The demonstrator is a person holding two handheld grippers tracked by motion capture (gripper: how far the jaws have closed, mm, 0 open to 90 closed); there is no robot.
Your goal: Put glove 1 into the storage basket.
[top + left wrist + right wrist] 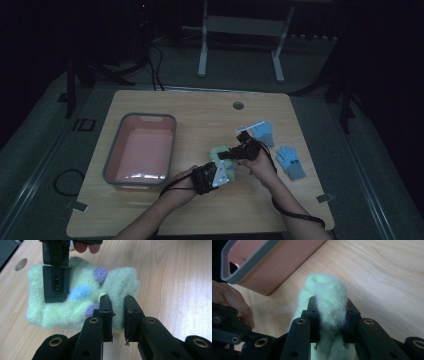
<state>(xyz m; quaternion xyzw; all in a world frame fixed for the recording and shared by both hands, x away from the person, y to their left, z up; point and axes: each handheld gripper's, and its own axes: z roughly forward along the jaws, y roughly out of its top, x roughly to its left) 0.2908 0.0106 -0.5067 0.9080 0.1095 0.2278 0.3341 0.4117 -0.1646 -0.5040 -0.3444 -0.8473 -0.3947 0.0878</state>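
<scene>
A fluffy pale green cloth [218,151] with blue and purple spots lies near the middle of the wooden table [200,107]. In the left gripper view, my left gripper [117,298] is shut on the near edge of the green cloth [50,312], with fabric pinched between the jaws. One jaw of the right gripper [56,277] presses into its far side. In the right gripper view, my right gripper [329,302] is shut on a bunched fold of the green cloth [324,287]. From the high view, the left gripper [226,170] and right gripper [225,155] meet at the cloth.
A pink bin with a grey rim [114,150] stands left of the cloth; its rim [244,267] is close beyond the right gripper. Two light blue gloves [290,161] [262,132] lie to the right. A round hole [238,105] sits near the table's far edge.
</scene>
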